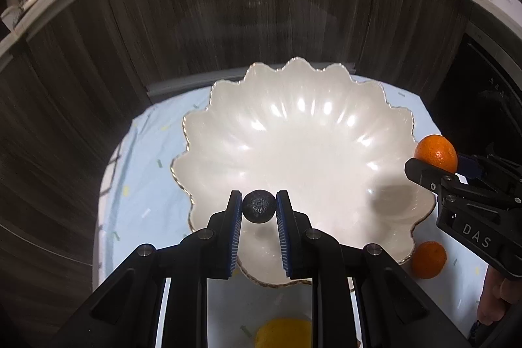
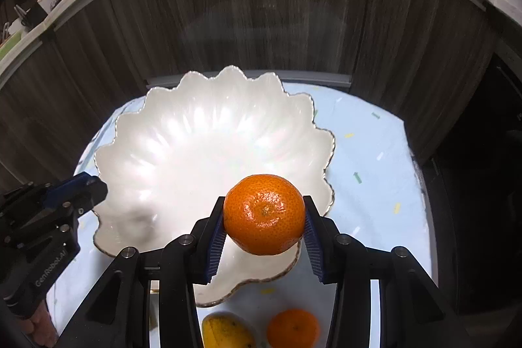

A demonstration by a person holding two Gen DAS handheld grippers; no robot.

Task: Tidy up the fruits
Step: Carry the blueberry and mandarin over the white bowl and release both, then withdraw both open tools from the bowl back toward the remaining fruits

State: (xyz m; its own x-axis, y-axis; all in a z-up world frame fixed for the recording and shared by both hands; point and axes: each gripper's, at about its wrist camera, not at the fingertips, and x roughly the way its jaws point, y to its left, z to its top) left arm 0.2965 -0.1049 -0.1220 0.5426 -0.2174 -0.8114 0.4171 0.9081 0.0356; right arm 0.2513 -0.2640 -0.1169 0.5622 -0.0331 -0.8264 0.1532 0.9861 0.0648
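Pale blue tablecloth (image 2: 368,152), white bowl (image 1: 293,132); my left gripper (image 1: 259,206) pinches a small dark berry (image 1: 258,206), soft probably, right gripper (image 2: 265,217) clamps a firm orange (image 2: 265,214) mid-sides

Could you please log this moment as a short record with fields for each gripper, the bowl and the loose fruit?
left gripper: shut on a small dark round fruit, held over the near part of the bowl
right gripper: shut on a mandarin, held at the bowl's right rim
bowl: white, scalloped, gold-edged; no fruit inside yet
table cover: pale blue with small coloured flecks
loose fruit: second mandarin and a yellow fruit on the cover, near side of the bowl
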